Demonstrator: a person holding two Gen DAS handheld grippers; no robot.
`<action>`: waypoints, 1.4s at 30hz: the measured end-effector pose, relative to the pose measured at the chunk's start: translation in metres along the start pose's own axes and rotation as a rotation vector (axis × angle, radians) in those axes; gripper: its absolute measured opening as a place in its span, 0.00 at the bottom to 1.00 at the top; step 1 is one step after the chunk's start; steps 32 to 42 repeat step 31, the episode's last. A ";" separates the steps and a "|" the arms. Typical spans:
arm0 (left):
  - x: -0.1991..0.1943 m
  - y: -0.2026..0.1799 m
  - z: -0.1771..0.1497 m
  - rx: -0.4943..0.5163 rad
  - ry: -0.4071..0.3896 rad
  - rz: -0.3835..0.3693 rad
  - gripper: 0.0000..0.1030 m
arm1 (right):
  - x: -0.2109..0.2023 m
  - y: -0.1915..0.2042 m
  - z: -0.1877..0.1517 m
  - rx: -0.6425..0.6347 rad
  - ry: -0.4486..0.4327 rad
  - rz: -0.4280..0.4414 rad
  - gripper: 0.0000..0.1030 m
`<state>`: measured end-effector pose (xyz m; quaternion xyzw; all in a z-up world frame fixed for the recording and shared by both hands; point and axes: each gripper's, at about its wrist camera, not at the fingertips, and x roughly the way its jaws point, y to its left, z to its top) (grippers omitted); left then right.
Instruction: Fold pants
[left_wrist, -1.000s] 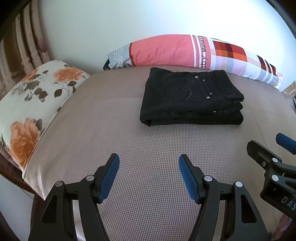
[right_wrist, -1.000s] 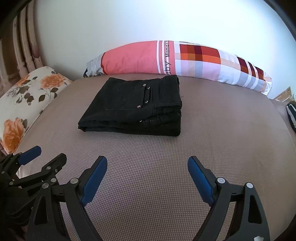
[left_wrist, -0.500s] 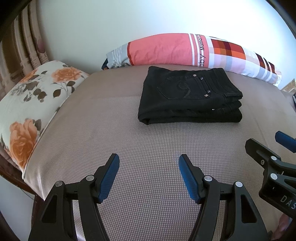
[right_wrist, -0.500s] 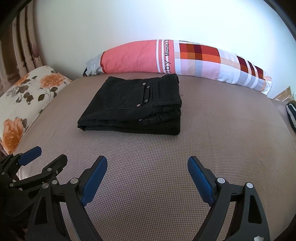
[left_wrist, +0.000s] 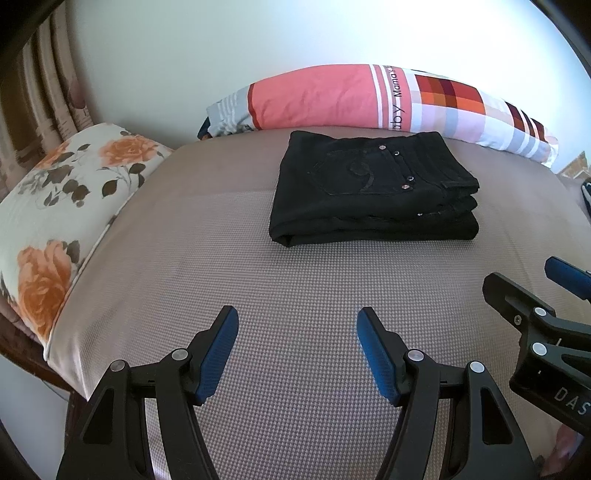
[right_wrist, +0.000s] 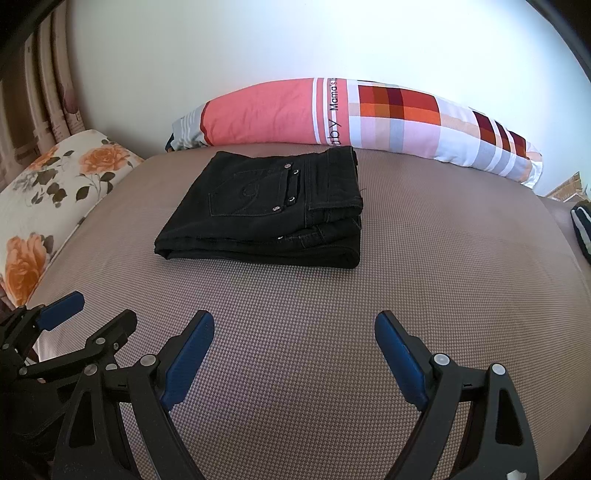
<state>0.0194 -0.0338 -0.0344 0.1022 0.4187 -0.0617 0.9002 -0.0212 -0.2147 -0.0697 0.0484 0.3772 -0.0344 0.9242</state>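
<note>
Black pants (left_wrist: 373, 192) lie folded in a compact stack on the tan bed cover (left_wrist: 258, 280), back pocket up; they also show in the right wrist view (right_wrist: 266, 214). My left gripper (left_wrist: 297, 325) is open and empty, well in front of the pants. My right gripper (right_wrist: 294, 328) is open and empty, also in front of them. The right gripper shows at the right edge of the left wrist view (left_wrist: 546, 295), and the left gripper at the lower left of the right wrist view (right_wrist: 85, 321).
A long pink and checked bolster (left_wrist: 369, 99) lies against the wall behind the pants. A floral pillow (left_wrist: 55, 206) lies at the left edge of the bed. A dark striped object (right_wrist: 581, 225) sits at the far right.
Both grippers have shifted only slightly; the pants sit a little lower in both views. Jaws stay open and the pants have not moved on the bed.
</note>
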 end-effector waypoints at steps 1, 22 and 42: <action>0.000 0.000 0.000 0.002 0.000 -0.001 0.65 | 0.000 0.000 0.000 -0.001 -0.001 0.000 0.84; 0.001 -0.001 0.000 0.002 0.004 -0.003 0.65 | 0.003 -0.002 0.000 -0.002 0.006 -0.005 0.84; 0.002 0.001 -0.001 0.002 0.006 -0.015 0.65 | 0.004 -0.004 -0.001 0.006 0.012 -0.003 0.84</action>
